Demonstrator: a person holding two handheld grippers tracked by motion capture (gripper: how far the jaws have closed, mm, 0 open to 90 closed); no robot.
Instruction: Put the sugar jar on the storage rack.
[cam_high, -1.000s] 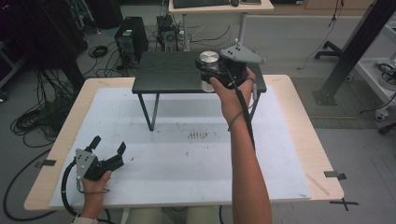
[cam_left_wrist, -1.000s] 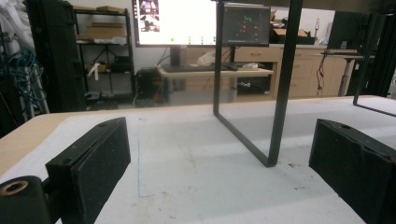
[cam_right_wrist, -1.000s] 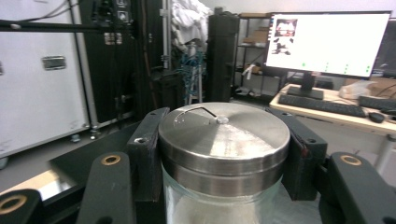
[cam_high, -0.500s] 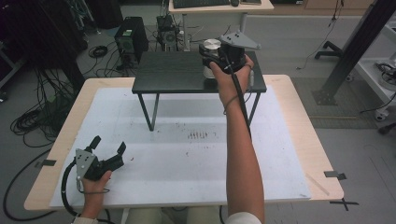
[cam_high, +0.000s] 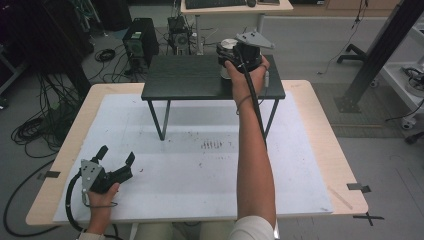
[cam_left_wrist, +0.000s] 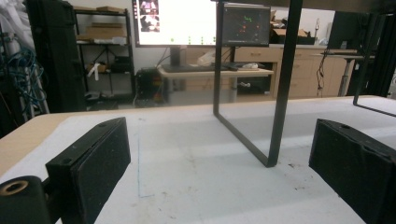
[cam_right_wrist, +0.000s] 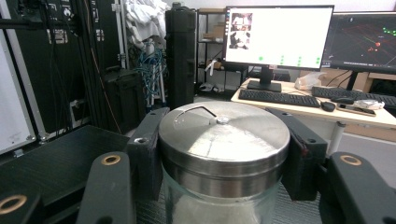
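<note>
- Glass jar (cam_right_wrist: 219, 186) with a steel lid (cam_right_wrist: 224, 133) stands upright on the black shelf (cam_high: 190, 77).
- Right hand-held gripper (cam_high: 231, 54) squeezes its sides.
- Left hand-held gripper (cam_high: 116, 161) rests released, far from the jar.

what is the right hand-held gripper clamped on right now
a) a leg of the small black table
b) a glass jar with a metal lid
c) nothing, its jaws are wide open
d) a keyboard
b: in the right gripper view the two black jaws press on both sides of the glass jar with a metal lid, and the high view shows the right hand-held gripper holding it over the small black table.
</note>
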